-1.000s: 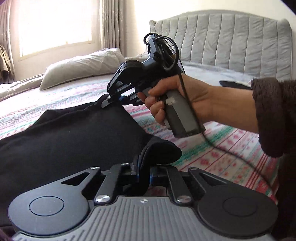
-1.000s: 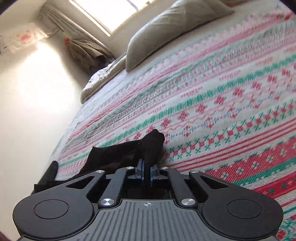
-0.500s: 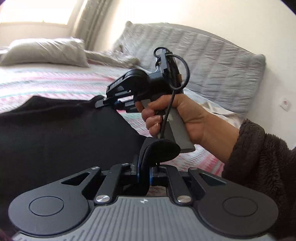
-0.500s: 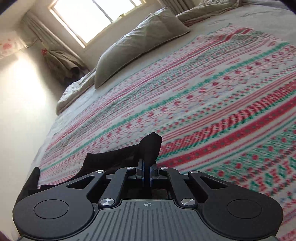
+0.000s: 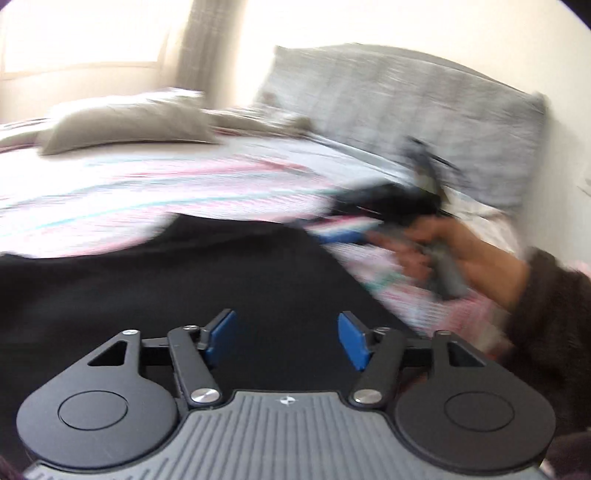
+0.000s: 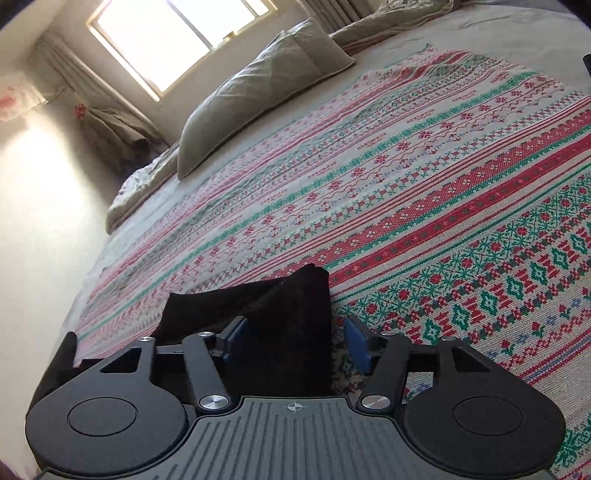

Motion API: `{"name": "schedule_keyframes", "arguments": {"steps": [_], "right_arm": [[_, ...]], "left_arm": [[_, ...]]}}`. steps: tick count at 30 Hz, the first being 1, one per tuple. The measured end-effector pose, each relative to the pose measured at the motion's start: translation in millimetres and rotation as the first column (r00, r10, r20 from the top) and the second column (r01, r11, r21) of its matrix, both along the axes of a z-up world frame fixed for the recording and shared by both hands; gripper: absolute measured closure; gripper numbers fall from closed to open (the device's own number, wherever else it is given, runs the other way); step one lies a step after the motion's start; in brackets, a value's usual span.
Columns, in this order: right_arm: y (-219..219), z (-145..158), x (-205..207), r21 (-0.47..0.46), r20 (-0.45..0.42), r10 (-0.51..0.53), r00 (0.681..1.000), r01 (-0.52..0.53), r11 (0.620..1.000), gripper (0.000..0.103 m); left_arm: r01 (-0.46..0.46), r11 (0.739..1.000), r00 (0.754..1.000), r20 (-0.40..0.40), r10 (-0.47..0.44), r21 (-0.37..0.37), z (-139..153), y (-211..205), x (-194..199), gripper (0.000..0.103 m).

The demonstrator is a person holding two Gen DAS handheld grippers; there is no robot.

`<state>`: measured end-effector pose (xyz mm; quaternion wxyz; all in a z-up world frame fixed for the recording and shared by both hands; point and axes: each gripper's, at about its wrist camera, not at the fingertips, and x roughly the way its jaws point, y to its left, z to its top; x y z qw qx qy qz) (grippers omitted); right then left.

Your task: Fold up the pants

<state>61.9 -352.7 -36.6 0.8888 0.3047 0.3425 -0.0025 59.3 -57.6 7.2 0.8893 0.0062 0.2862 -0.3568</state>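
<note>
Sunlit bedroom: a bed covered by a striped, cross-stitch patterned blanket [image 6: 424,177], with a grey pillow [image 6: 258,88] toward 11 o'clock under the window [image 6: 170,33] and a padded grey headboard [image 5: 406,110] at 1 o'clock in the left wrist view. Black pants [image 5: 184,280] lie spread on the blanket, filling the lower middle of the left view.

Left gripper [image 5: 284,341]: its blue pads stand apart and are opening, with only flat black cloth showing behind the gap, none pinched. Right gripper [image 6: 295,345]: jaws also opening; a folded corner of the pants [image 6: 291,321] stands between the pads, close against the left one and clear of the right one. In the blurred left view, a hand [image 5: 432,251] in a dark fuzzy sleeve [image 5: 546,314] holds that gripper at 3 o'clock.
</note>
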Motion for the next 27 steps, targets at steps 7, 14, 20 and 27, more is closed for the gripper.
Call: {"name": "schedule_keyframes", "arguments": {"steps": [7, 14, 20, 27], "right_arm": [[5, 2, -9, -0.061, -0.001, 0.052, 0.999, -0.051, 0.997, 0.038], [11, 0, -6, -0.103, -0.004, 0.083, 0.997, -0.083, 0.991, 0.037], [10, -1, -5, -0.108, -0.003, 0.092, 0.996, -0.092, 0.99, 0.037], [9, -2, -8, -0.101, 0.002, 0.09, 0.996, -0.089, 0.991, 0.037]], "left_arm": [[-0.361, 0.928, 0.931, 0.085, 0.354, 0.088, 16, 103, 50, 0.014], [-0.463, 0.867, 0.878, -0.036, 0.476, 0.183, 2, 151, 112, 0.022], [-0.395, 0.912, 0.898, -0.164, 0.409, 0.113, -14, 151, 135, 0.052], [-0.339, 0.939, 0.936, 0.084, 0.343, -0.057, -15, 145, 116, 0.059]]}}
